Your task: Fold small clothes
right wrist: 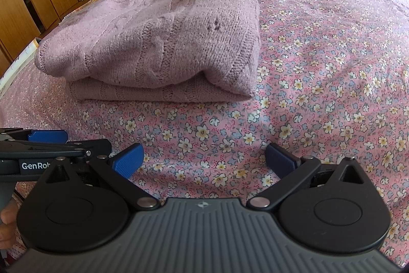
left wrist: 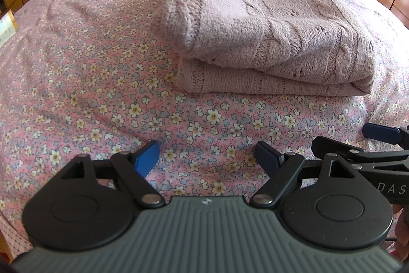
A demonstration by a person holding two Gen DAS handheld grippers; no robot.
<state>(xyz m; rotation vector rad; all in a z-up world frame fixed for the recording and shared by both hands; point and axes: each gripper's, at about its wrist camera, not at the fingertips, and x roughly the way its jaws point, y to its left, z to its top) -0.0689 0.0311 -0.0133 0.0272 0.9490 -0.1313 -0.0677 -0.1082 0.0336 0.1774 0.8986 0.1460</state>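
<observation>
The knitted sweater [left wrist: 268,42] is seen folded into a thick, roughly rectangular bundle of mauve-pink wool, laid on the bed [left wrist: 89,83] ahead of both tools. Its long axis runs across the bed from side to side as viewed from the tools, with the folded edge turned toward them and two layers visible along that edge. A rolled ribbed end — a cuff or hem, which one cannot be told — is turned up at the bundle's left end in the left wrist view; in the right wrist view [right wrist: 158,42] that end is out of sight behind the bundle's own bulk. The far side of the bundle is hidden.

The bed's flowered pink cover fills most of both views, and its edges are cut off by the frames.

The left tool [left wrist: 207,157] is held released over the bare cover, nothing between its blue pads — well short of the sweater. The right tool [right wrist: 204,157] is likewise spread wide and empty, just beside the left one.
</observation>
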